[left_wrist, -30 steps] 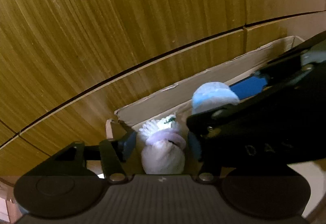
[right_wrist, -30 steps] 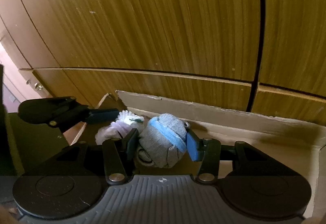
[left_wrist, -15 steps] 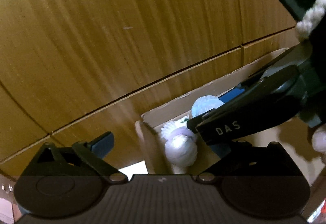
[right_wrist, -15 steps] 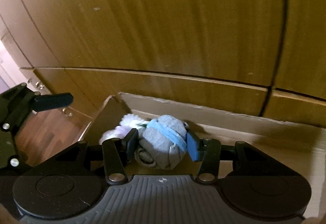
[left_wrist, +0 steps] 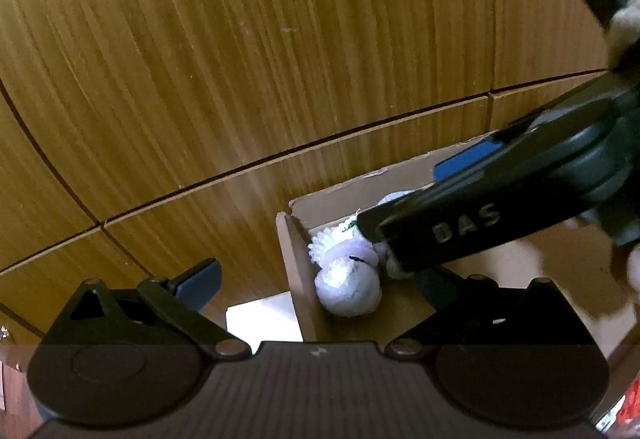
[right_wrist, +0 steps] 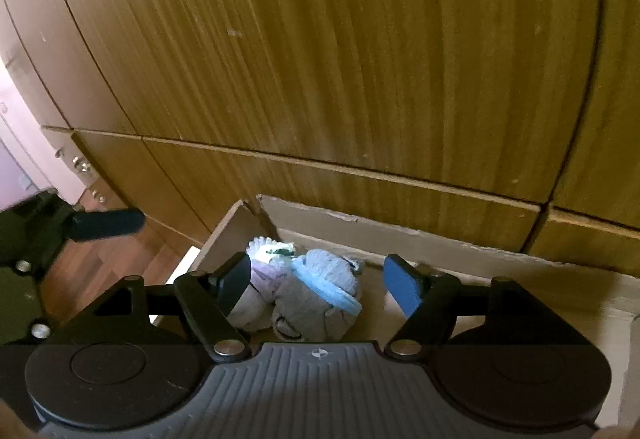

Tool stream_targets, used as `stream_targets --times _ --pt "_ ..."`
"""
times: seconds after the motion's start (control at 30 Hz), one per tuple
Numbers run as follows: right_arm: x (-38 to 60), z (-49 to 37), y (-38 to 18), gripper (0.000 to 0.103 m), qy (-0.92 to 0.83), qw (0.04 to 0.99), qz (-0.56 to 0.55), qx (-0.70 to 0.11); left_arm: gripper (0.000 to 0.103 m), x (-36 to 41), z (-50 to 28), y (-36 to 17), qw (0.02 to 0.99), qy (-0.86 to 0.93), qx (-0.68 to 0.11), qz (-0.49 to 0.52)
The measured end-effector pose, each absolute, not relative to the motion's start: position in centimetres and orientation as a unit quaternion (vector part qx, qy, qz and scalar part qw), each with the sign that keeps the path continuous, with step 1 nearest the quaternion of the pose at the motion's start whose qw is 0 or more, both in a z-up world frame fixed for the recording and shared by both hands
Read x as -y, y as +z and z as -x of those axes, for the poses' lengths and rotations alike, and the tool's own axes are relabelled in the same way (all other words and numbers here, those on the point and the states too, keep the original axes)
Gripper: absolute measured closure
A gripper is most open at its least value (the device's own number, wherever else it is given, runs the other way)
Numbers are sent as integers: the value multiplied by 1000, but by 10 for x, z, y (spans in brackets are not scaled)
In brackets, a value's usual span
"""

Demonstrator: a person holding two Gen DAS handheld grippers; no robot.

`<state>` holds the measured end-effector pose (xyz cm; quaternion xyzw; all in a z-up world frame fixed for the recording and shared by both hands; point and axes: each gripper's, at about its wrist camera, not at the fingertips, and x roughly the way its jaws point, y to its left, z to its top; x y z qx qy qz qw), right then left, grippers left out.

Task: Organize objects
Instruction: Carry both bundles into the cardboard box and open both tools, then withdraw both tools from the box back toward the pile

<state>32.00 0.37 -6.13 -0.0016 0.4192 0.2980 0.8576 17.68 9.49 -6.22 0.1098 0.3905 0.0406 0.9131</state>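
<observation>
A cardboard box (right_wrist: 440, 243) stands against a wooden cabinet. In its left corner lie a white-and-lilac rolled sock ball (left_wrist: 348, 283) and a grey sock ball with a blue cuff (right_wrist: 320, 295). My right gripper (right_wrist: 320, 287) is open just above the grey ball, which lies loose between its fingers. My left gripper (left_wrist: 320, 283) is open and empty, pulled back over the box's left wall (left_wrist: 298, 279); only its left fingertip (left_wrist: 200, 277) shows. The right gripper's body (left_wrist: 500, 211) crosses the left wrist view and hides the grey ball there.
The wooden cabinet (right_wrist: 320, 59) with drawer fronts fills the background in both views. Dark wood floor (right_wrist: 100, 271) and a white patch (left_wrist: 264, 323) lie left of the box. The box interior (right_wrist: 500, 291) to the right shows bare cardboard.
My right gripper has opened and let go of the grey sock ball in the box. My left gripper has opened, released the white sock ball and drawn back to the left.
</observation>
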Motion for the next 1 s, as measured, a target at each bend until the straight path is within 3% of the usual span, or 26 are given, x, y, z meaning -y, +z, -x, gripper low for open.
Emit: stream_targets --times 0.33,0.6,0.7,0.8,1.0 --pt "42 -265 -4 18 306 868 -36 -388 1 -92 -137 -23 926 38 -368 -78" --pt "111 -145 62 1 328 895 -89 -288 1 -98 -73 6 948 63 -310 -31" --pt "135 -85 74 1 325 913 -90 -231 1 -96 -31 12 954 75 -291 -18" --pt "149 -25 68 1 323 927 -53 -185 1 -89 7 0 956 85 -280 -13" --pt "156 59 6 1 320 925 37 -204 2 -62 81 -40 959 44 -280 26"
